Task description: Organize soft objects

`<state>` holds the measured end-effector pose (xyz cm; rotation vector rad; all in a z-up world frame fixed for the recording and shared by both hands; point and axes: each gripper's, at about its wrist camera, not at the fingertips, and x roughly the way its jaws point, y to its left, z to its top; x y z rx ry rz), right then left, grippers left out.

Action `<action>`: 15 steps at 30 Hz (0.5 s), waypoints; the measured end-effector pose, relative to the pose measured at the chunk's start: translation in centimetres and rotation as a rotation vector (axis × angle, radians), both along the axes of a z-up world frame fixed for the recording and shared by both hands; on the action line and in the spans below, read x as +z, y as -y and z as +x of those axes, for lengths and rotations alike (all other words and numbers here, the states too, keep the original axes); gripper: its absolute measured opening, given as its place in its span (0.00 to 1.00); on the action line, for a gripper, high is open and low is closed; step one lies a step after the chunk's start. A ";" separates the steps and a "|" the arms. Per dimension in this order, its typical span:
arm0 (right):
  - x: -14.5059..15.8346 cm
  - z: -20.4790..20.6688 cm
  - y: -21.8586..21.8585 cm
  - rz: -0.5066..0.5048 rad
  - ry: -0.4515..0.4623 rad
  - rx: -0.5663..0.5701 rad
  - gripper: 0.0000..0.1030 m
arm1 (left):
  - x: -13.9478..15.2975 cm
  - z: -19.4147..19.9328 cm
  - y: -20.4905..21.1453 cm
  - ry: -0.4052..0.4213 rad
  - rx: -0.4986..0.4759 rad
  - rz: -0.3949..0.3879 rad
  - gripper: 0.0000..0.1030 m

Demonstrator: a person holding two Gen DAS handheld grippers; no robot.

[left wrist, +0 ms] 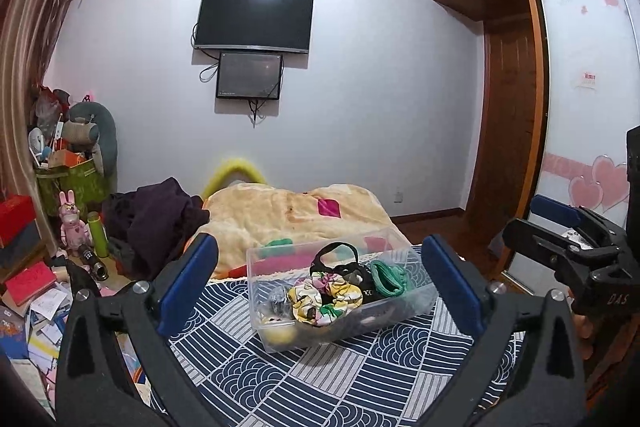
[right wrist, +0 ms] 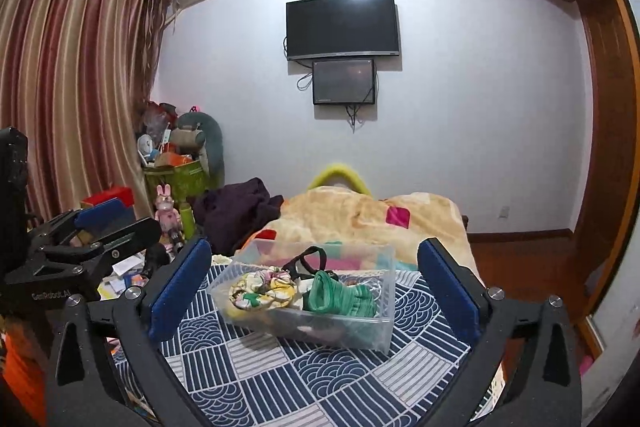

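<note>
A clear plastic box (left wrist: 416, 297) stands on the blue-and-white patterned cloth (left wrist: 328, 379) of the bed. It holds soft items: floral scrunchies (left wrist: 320, 297), a green knitted piece (left wrist: 386, 279) and a black band (left wrist: 334, 255). The box also shows in the right wrist view (right wrist: 360, 331), with the scrunchies (right wrist: 260, 291) and green piece (right wrist: 340, 297). My left gripper (left wrist: 320, 283) is open and empty, its blue pads either side of the box, short of it. My right gripper (right wrist: 316, 285) is open and empty likewise; it also shows at the right edge of the left wrist view (left wrist: 560, 227).
A beige blanket (left wrist: 280, 215) and dark clothes (left wrist: 156, 219) lie behind the box. Clutter, books and a pink rabbit figure (left wrist: 72, 227) fill the floor at left. A wardrobe (left wrist: 516, 107) stands right. Screens (left wrist: 254, 21) hang on the far wall.
</note>
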<state>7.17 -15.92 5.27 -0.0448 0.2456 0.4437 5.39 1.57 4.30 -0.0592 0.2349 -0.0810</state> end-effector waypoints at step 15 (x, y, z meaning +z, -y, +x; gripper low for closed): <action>-0.4 0.0 0.0 0.009 -0.018 -0.002 1.00 | -0.3 0.2 0.0 -0.005 0.008 -0.006 1.00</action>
